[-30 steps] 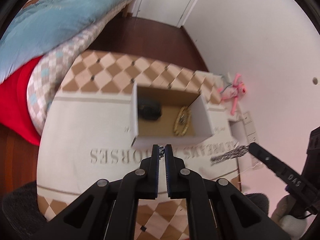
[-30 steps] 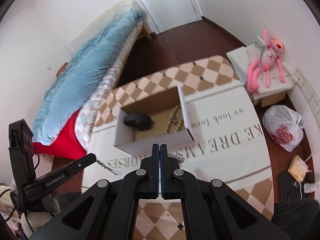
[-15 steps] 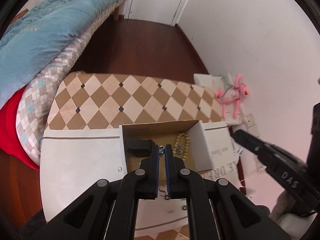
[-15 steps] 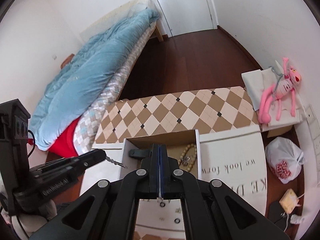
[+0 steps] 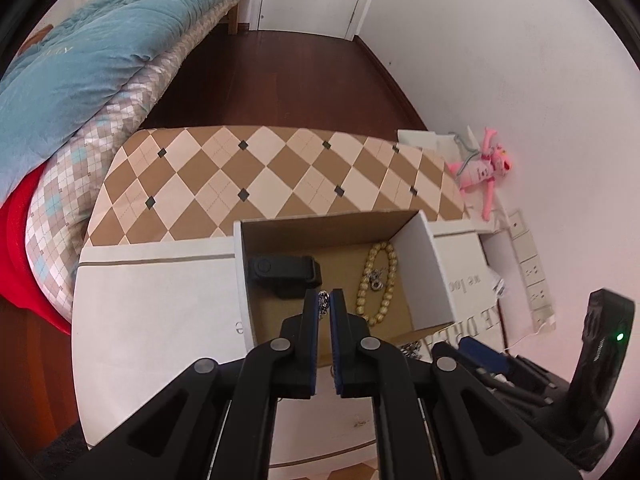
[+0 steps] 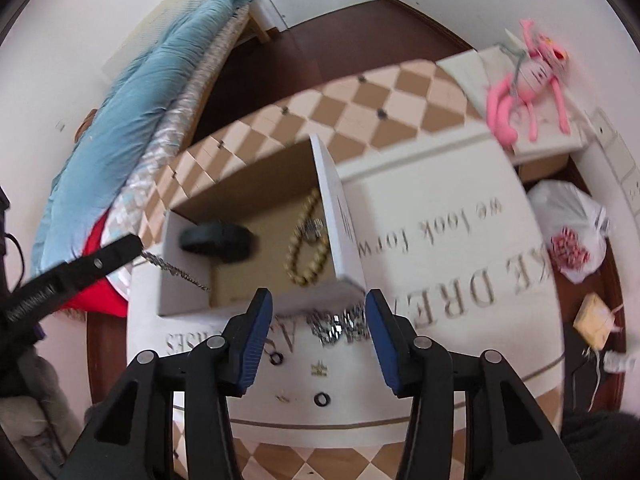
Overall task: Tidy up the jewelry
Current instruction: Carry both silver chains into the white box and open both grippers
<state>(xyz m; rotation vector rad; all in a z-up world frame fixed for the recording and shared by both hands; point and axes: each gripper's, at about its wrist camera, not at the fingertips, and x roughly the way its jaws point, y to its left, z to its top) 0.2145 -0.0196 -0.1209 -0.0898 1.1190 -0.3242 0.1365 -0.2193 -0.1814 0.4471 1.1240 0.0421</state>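
An open white cardboard box stands on the table. It holds a gold bead bracelet, a small silver piece and a black object. My left gripper is shut on a silver chain and holds it over the box's front left part. My right gripper is open, just in front of the box, above a heap of silver chain on the table.
The table has a white cloth with grey lettering and a checked border. Small rings and bits lie on the cloth near my right gripper. A bed is left, a pink toy and a plastic bag right.
My right gripper has opened and dropped toward the table in front of the box. My left gripper, still holding the chain, has moved over the box.
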